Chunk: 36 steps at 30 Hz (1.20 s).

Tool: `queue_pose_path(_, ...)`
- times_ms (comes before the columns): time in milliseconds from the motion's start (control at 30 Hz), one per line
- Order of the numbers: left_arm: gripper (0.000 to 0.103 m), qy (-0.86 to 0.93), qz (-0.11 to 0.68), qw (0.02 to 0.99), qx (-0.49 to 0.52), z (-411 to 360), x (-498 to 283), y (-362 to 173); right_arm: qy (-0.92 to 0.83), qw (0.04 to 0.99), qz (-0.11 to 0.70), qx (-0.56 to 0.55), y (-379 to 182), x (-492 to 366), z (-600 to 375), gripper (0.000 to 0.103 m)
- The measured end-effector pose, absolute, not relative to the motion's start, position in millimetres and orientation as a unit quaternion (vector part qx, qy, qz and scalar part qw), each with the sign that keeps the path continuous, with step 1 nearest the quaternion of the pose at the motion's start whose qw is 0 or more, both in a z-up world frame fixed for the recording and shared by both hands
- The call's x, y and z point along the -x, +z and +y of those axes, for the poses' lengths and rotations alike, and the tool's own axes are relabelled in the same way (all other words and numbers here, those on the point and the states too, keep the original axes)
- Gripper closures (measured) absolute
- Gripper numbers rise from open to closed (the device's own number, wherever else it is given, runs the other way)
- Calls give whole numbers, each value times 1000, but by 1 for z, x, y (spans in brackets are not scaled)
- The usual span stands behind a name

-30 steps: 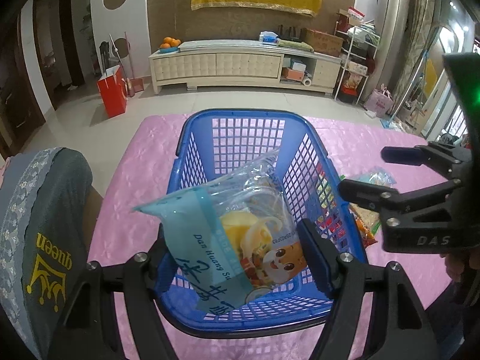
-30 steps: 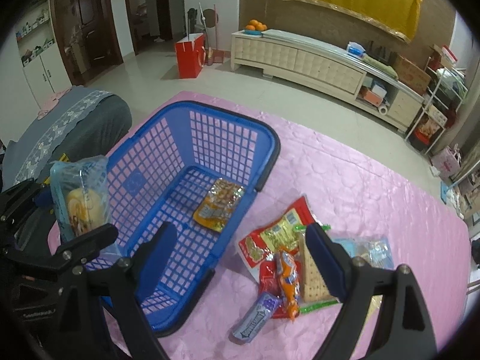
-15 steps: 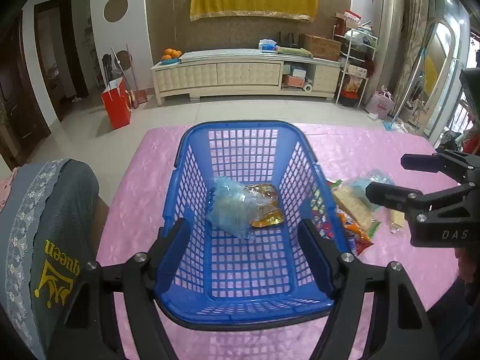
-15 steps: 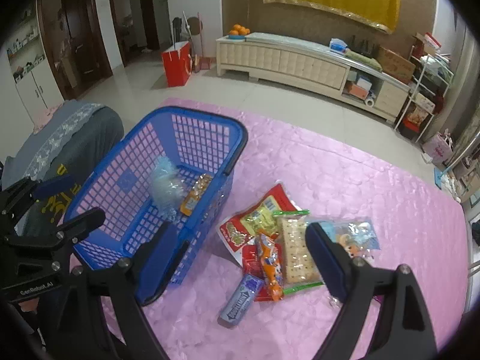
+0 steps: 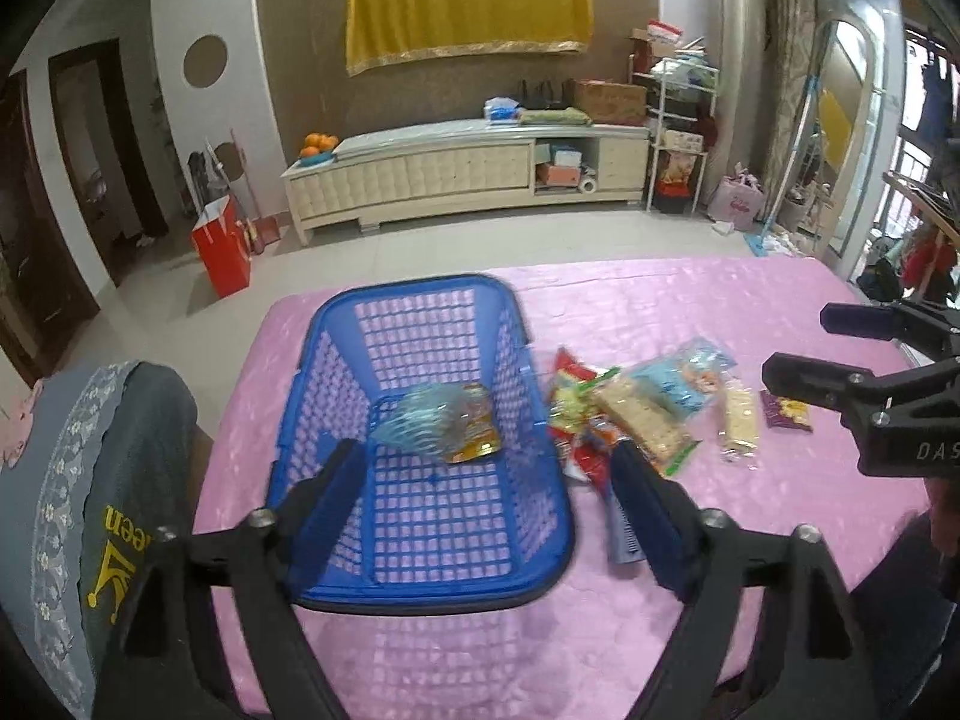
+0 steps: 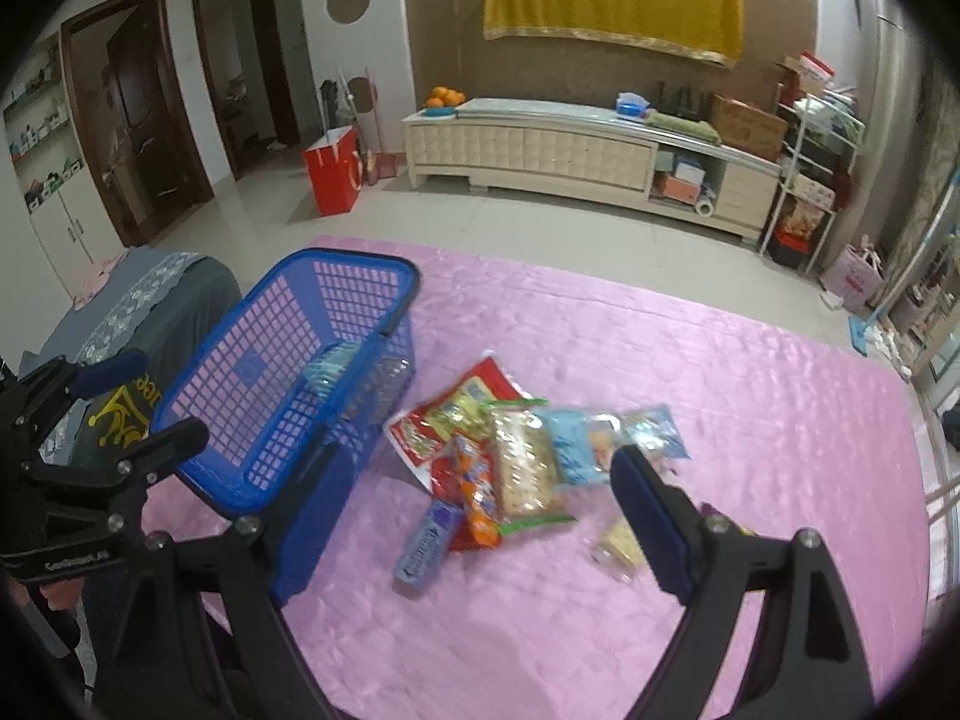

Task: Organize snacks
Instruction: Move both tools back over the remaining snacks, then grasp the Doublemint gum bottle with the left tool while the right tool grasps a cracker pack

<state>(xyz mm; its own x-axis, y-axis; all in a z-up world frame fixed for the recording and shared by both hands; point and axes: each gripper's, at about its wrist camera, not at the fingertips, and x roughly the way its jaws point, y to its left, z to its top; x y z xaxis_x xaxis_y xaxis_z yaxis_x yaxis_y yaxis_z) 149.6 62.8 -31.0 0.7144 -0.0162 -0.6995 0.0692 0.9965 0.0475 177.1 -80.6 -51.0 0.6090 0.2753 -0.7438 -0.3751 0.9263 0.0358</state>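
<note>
Blue basket (image 5: 420,591) on pink tablecloth (image 5: 690,300) holds a clear blue bag (image 5: 414,426) and an orange packet (image 5: 474,441). Loose snacks (image 6: 510,468) lie just right of it. Left gripper (image 5: 489,483) and right gripper (image 6: 480,501) both spread wide, holding nothing.

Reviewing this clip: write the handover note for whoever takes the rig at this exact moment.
Left hand-held gripper: open, empty, above the near end of the basket.
Right hand-held gripper: open, empty, over the snack pile.
Done: two packets lie in the basket, a clear blue bag partly on an orange packet.
Left: everything on the pink tablecloth right of the basket: red bag, cracker pack, orange pack, blue stick pack, light blue bag, a small cracker pack and a purple packet. Move them into the basket one by one.
</note>
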Motion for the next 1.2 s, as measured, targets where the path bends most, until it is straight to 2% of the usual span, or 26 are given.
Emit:
queue_pose_path(500, 21, -65, 392, 916, -60, -27, -151, -43, 125, 897, 423, 18, -70, -167, -180, 13)
queue_pose_path(1200, 21, -66, 490, 864, -95, -63, -184, -139, 96, 863, 496, -6, -153, -185, -239, 13)
